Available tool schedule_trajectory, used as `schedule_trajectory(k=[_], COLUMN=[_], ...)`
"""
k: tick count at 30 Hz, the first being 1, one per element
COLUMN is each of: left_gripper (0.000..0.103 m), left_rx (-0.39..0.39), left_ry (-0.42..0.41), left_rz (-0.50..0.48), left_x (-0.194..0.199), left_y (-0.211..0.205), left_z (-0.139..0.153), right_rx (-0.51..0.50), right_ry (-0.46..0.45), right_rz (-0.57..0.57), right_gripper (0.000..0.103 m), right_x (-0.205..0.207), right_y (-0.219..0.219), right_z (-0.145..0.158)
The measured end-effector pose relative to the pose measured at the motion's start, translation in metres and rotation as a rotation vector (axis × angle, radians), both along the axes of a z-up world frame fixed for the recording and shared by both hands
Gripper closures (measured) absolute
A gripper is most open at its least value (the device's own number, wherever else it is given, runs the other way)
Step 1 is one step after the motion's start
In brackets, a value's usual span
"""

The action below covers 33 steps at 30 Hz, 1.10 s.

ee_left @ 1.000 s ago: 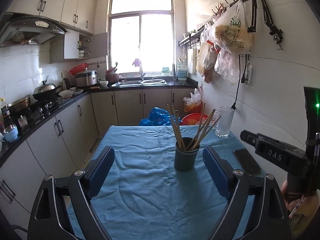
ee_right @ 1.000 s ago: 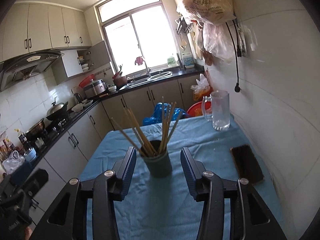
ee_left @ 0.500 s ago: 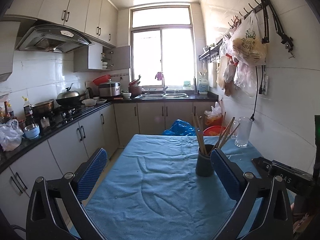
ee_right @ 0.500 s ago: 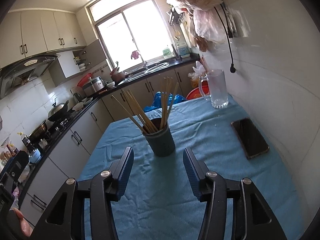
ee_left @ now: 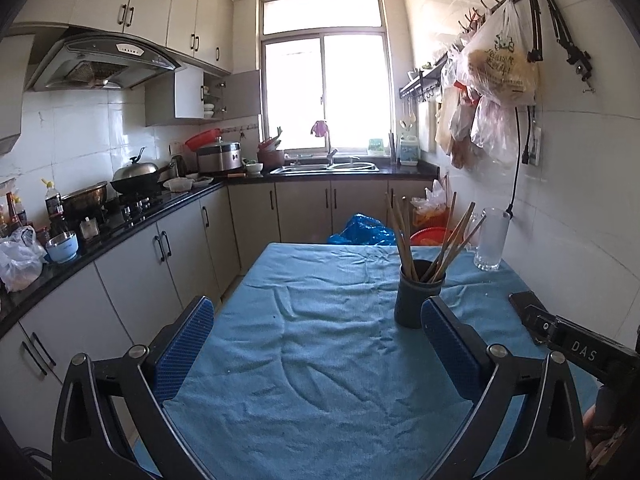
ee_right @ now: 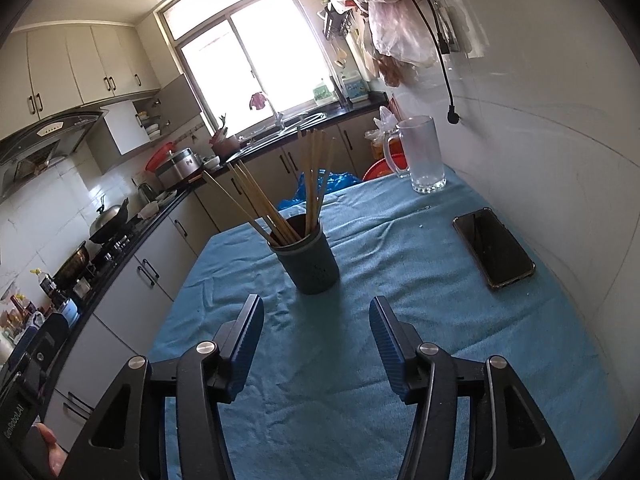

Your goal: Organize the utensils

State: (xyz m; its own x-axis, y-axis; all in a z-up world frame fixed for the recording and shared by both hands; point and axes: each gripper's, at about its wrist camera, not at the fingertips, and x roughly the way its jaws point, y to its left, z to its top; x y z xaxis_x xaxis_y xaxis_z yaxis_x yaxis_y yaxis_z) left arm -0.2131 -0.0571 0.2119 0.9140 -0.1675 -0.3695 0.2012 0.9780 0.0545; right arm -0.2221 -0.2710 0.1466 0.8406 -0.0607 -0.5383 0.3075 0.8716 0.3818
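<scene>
A dark grey utensil cup (ee_left: 416, 300) (ee_right: 310, 262) stands upright on the blue tablecloth (ee_left: 320, 340) (ee_right: 400, 280). Several wooden chopsticks (ee_left: 424, 236) (ee_right: 280, 196) stand in it, fanned out. My left gripper (ee_left: 316, 320) is open and empty, low over the cloth, with the cup just beyond its right finger. My right gripper (ee_right: 316, 320) is open and empty, a short way in front of the cup. Part of the right gripper's body also shows at the right edge of the left wrist view (ee_left: 576, 344).
A glass mug (ee_left: 492, 240) (ee_right: 420, 156) stands at the table's far right corner. A black phone (ee_right: 494, 252) lies by the white tiled wall on the right. Kitchen counters with a stove and pots (ee_left: 132, 184) run along the left. Bags (ee_left: 496, 68) hang from wall hooks.
Both grippers have drawn back from the cup and stayed open. The left gripper has swung left and away; the right has risen and tilted down, so the cup lies further ahead.
</scene>
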Motion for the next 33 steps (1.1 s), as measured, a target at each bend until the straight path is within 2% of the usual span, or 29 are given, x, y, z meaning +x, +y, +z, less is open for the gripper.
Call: schedule_trajectory(k=[21, 25, 33], left_gripper=[0.0, 0.0, 0.0], left_rx=[0.018, 0.019, 0.022], left_ry=[0.151, 0.179, 0.181], left_rz=[-0.005, -0.001, 0.006], left_x=[0.042, 0.049, 0.052], left_y=[-0.01, -0.009, -0.009], left_z=[-0.038, -0.046, -0.053], right_rx=[0.0, -0.035, -0.15], right_ry=[0.101, 0.117, 0.134], right_rz=[0.031, 0.042, 0.06], right_gripper=[0.042, 0.042, 0.039], right_x=[0.034, 0.041, 0.049], right_y=[0.007, 0.014, 0.033], right_z=[-0.033, -0.037, -0.038])
